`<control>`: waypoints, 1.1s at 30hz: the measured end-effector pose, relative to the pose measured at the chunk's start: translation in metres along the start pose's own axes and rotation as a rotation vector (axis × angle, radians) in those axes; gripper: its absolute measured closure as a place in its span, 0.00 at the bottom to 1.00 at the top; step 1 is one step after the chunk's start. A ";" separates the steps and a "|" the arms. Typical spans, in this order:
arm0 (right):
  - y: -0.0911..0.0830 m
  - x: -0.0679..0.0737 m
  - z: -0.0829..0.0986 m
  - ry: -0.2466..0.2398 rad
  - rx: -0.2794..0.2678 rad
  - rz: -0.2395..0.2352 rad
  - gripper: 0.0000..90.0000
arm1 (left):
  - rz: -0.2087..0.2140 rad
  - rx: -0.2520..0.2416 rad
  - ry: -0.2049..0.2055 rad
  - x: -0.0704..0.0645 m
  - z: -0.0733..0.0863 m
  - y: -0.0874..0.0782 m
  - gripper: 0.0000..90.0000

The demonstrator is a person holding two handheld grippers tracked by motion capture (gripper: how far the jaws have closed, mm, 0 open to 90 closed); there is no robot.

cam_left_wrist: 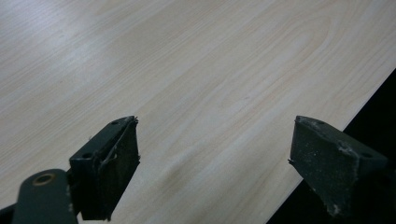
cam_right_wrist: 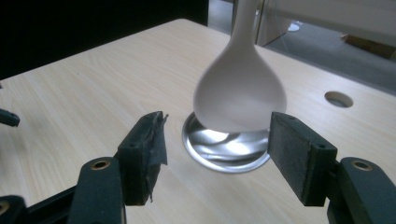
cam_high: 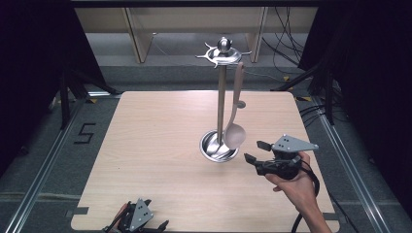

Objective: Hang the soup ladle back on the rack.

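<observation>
Spanning the scene was one pale wood-grain tabletop (cam_high: 155, 160) with rounded corners, set on a grey floor (cam_high: 43, 160) marked with a taped "5" (cam_high: 85, 133), with dark curtains at both sides, loose cables at the far right and light wooden furniture legs beyond the far edge. One round cable hole (cam_right_wrist: 338, 99) was cut into the tabletop, seen past and to the right of the right fingers in the right gripper view. On the tabletop stood one metal utensil stand (cam_high: 221, 97), a single upright pole rising from a round shiny base (cam_right_wrist: 224, 149) to a hooked crown with a knob. One pale ladle (cam_high: 234, 131) hung from the crown, its bowl down beside the pole, just above the base. The right gripper (cam_high: 257, 151), held in a hand (cam_high: 296, 187), sat just in front of the base, and its two fingers (cam_right_wrist: 144, 154) stood apart with nothing between them; the ladle's bowl hung straight ahead of the gap, a little beyond the fingertips and untouched. The left gripper (cam_high: 138, 224) lay at the near edge of the tabletop, well apart from the stand, its two fingers (cam_left_wrist: 109, 168) spread wide over bare wood, with the right one past the tabletop's edge.
</observation>
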State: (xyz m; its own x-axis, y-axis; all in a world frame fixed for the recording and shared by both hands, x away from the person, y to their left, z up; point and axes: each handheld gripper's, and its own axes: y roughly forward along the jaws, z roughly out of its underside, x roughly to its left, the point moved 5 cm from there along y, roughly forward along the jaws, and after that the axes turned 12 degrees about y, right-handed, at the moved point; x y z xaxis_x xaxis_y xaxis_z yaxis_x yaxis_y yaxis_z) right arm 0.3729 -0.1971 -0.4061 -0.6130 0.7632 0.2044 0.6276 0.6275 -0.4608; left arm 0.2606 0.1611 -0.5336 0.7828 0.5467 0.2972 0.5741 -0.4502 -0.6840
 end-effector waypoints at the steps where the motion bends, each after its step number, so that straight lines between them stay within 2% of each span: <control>1: 0.001 0.001 0.005 0.026 0.006 -0.006 0.41 | -0.003 -0.004 0.008 0.001 0.000 0.000 0.17; 3: 0.001 -0.002 0.010 0.018 0.011 0.005 0.41 | -0.006 0.003 0.020 0.002 0.000 0.000 0.16; 4: 0.002 -0.001 0.012 0.030 0.008 0.000 0.41 | -0.017 -0.012 -0.024 0.000 0.000 0.002 0.16; 5: 0.001 -0.002 0.015 0.033 0.020 0.001 0.41 | -0.020 -0.012 0.004 0.001 -0.001 0.002 0.16; 6: 0.000 -0.005 0.018 0.011 0.012 0.017 0.41 | -0.011 -0.018 -0.019 -0.001 -0.001 0.002 0.17; 7: 0.000 -0.005 0.018 0.011 0.012 0.017 0.41 | -0.002 -0.002 -0.008 0.000 0.000 0.000 0.17; 8: -0.001 -0.004 0.021 0.016 0.024 0.017 0.41 | 0.000 -0.005 0.018 0.001 -0.001 0.000 0.16; 9: -0.001 -0.006 0.023 0.003 0.014 0.025 0.41 | 0.002 -0.005 0.017 0.001 -0.001 0.000 0.17; 10: -0.001 -0.004 0.025 0.015 0.018 0.025 0.41 | -0.005 -0.003 0.021 0.002 0.000 0.000 0.16; 11: -0.001 -0.006 0.027 -0.006 0.015 0.028 0.41 | -0.002 -0.004 0.016 0.001 0.000 0.000 0.17; 12: -0.002 -0.004 0.030 0.007 0.028 0.033 0.41 | -0.005 -0.002 0.019 0.001 0.000 0.000 0.16; 15: -0.003 -0.005 0.036 -0.019 0.028 0.037 0.41 | -0.001 -0.001 0.014 0.001 0.000 0.000 0.17; 16: -0.003 -0.004 0.038 -0.002 0.029 0.043 0.40 | -0.001 0.000 0.014 0.001 0.000 0.000 0.16; 18: -0.003 -0.006 0.041 -0.024 0.028 0.041 0.40 | -0.002 -0.001 0.014 0.001 0.000 0.000 0.16; 19: -0.004 -0.003 0.044 -0.007 0.054 0.033 0.40 | -0.001 -0.001 0.011 0.000 0.000 0.000 0.16; 21: -0.003 -0.005 0.046 -0.038 0.053 0.035 0.39 | -0.002 -0.002 0.012 0.000 0.000 0.000 0.17; 22: -0.003 -0.006 0.047 -0.049 0.048 0.042 0.39 | 0.005 -0.003 -0.001 -0.001 0.000 0.000 0.16; 24: -0.004 -0.004 0.051 -0.037 0.070 0.041 0.39 | -0.001 -0.002 0.013 0.001 0.000 0.000 0.16; 26: -0.003 -0.005 0.054 -0.039 0.079 0.041 0.39 | -0.002 -0.003 0.013 0.000 0.000 0.000 0.16; 27: -0.002 -0.006 0.055 -0.055 0.075 0.034 0.38 | -0.009 -0.013 0.002 0.000 -0.001 0.001 0.16; 29: -0.003 -0.006 0.059 -0.052 0.076 0.045 0.38 | -0.013 -0.009 0.001 0.000 -0.001 0.000 0.16; 30: -0.003 -0.006 0.061 -0.042 0.094 0.037 0.38 | -0.011 -0.014 -0.004 0.000 -0.001 0.001 0.16; 31: -0.004 -0.004 0.064 -0.023 0.096 0.044 0.38 | -0.002 -0.002 0.015 0.000 -0.001 0.000 0.17; 32: -0.004 -0.006 0.064 -0.050 0.086 0.050 0.38 | -0.007 -0.006 0.004 0.000 -0.001 0.001 0.17; 33: -0.004 -0.004 0.067 -0.031 0.103 0.049 0.38 | -0.012 -0.013 -0.003 -0.001 -0.001 0.001 0.16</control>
State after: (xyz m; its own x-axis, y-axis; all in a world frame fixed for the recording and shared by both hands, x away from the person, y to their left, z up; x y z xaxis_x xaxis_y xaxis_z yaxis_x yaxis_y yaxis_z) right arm 0.3405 -0.2132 -0.4629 -0.5981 0.7866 0.1535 0.6057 0.5691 -0.5561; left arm 0.2611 0.1594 -0.5338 0.7749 0.5545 0.3035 0.5867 -0.4524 -0.6716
